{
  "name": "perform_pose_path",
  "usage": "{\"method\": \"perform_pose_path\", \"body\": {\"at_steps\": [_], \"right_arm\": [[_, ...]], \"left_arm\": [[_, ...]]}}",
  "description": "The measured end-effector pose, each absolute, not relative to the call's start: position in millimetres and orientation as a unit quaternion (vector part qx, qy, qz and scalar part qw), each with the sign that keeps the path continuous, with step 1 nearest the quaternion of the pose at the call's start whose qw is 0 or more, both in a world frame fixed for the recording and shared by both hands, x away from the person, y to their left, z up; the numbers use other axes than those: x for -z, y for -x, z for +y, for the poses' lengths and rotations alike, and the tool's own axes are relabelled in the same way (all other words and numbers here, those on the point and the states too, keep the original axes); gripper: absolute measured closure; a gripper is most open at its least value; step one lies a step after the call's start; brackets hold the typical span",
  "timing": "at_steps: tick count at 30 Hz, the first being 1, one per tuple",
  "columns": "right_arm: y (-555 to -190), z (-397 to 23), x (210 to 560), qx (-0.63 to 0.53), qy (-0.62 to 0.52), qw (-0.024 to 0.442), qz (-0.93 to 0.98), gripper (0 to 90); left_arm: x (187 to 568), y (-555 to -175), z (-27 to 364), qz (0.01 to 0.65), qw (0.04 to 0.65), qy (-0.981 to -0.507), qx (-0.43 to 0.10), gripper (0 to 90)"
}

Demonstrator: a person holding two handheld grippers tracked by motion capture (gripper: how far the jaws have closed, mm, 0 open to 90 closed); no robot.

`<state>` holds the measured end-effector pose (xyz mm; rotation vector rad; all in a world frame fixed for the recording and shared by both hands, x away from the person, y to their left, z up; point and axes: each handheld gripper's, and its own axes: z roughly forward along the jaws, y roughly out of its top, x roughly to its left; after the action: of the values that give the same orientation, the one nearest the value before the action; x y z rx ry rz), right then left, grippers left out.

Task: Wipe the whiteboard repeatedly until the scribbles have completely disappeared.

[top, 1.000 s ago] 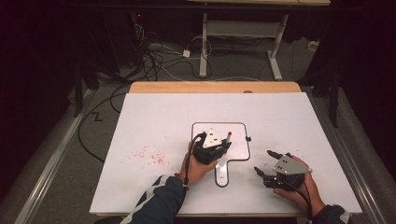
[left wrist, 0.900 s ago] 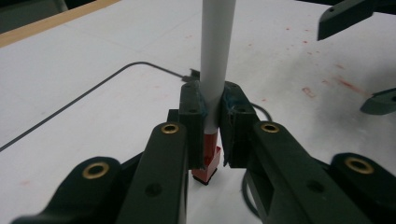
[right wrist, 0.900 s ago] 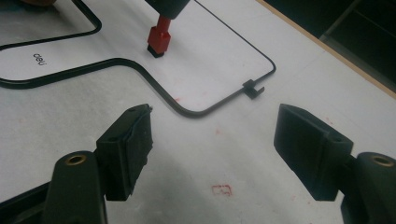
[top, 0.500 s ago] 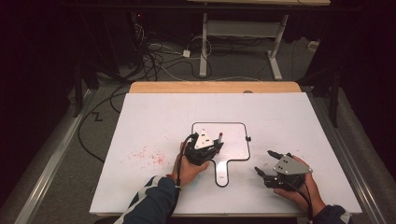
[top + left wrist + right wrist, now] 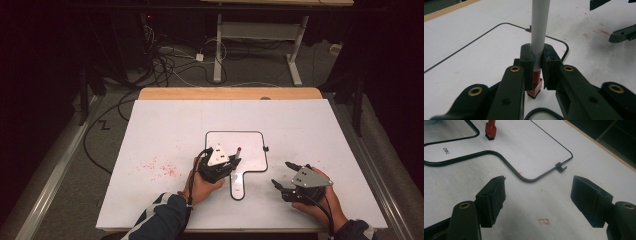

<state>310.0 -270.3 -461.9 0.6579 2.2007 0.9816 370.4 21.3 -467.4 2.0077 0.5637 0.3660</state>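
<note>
A marker (image 5: 539, 25) with a white barrel and a red end (image 5: 239, 149) is clamped between the pads of my left gripper (image 5: 538, 53). That gripper (image 5: 235, 161) hovers over the lower left part of a small whiteboard (image 5: 250, 142), which has a thin black frame and a handle. The red end (image 5: 490, 128) stands close to the board (image 5: 499, 155); I cannot tell whether it touches. My right gripper (image 5: 281, 173) rests on the table to the right of the handle. Its jaws (image 5: 537, 192) are open with nothing between them.
Red ink smudges (image 5: 160, 167) mark the white tabletop left of the board, and a small red mark (image 5: 544, 221) lies under the right gripper. Cables and a desk frame lie on the floor beyond the table's wooden far edge (image 5: 230, 93).
My left gripper has drifted slightly left and toward the near edge, carrying the marker. The right gripper has stayed in place.
</note>
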Motion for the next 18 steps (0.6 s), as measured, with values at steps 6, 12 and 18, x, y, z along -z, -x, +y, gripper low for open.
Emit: {"method": "perform_pose_path", "body": {"at_steps": [6, 12, 18], "right_arm": [[-310, -273, 461, -0.376, -0.253, 0.317, 0.833, 28.6], [-311, -272, 461, -0.378, -0.255, 0.316, 0.832, 28.6], [-312, -275, 457, -0.393, -0.269, 0.304, 0.825, 30.0]], "left_arm": [[465, -374, 27, 0.236, 0.485, -0.828, -0.152, 78.8], [461, -371, 32, 0.228, 0.487, -0.829, -0.153, 78.7], [458, -367, 30, 0.220, 0.493, -0.828, -0.150, 78.7]]}}
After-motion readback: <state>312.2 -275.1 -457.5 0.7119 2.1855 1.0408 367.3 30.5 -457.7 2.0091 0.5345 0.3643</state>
